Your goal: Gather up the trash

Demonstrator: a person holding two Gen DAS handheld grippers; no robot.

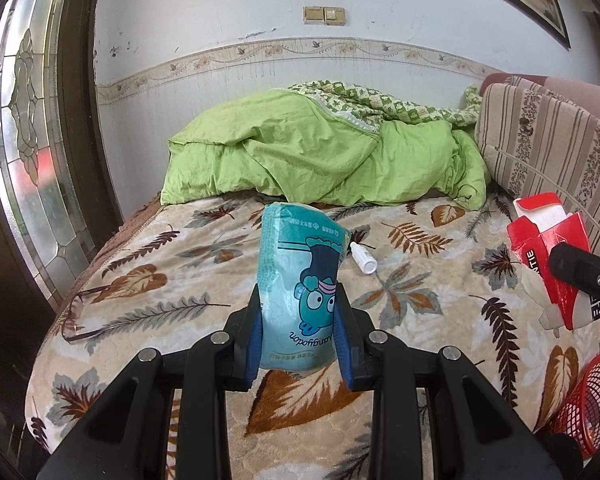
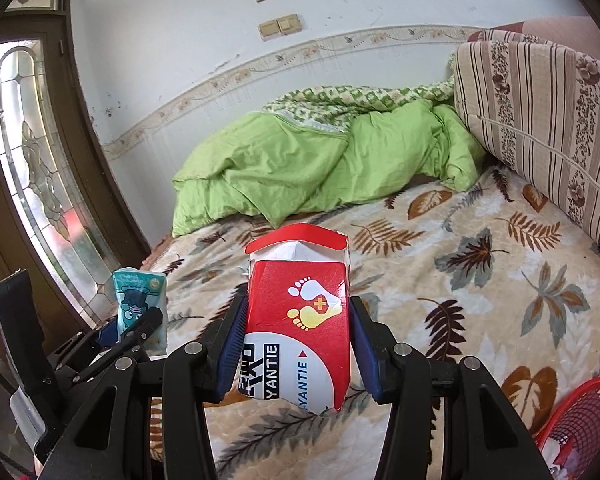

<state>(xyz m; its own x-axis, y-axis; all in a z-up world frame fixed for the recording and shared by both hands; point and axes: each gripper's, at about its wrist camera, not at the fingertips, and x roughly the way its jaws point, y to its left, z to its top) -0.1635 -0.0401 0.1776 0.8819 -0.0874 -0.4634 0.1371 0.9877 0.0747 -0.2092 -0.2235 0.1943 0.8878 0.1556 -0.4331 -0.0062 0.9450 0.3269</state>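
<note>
My left gripper (image 1: 299,332) is shut on a teal tissue pack (image 1: 300,280) with a cartoon print, held above the leaf-patterned bed cover (image 1: 160,264). My right gripper (image 2: 298,344) is shut on an opened red and white carton (image 2: 300,320) with footprint icons, its top flap up. Each gripper also shows in the other's view: the red carton (image 1: 548,248) at the right edge, the tissue pack (image 2: 140,304) at the lower left. A small white bottle (image 1: 363,257) lies on the cover beyond the pack.
A red mesh basket (image 1: 588,404) stands at the lower right, also seen as the basket (image 2: 580,424) in the right wrist view. A crumpled green quilt (image 1: 324,156) lies at the far end. A striped cushion (image 2: 540,120) lines the right side, a glass door (image 1: 28,120) the left.
</note>
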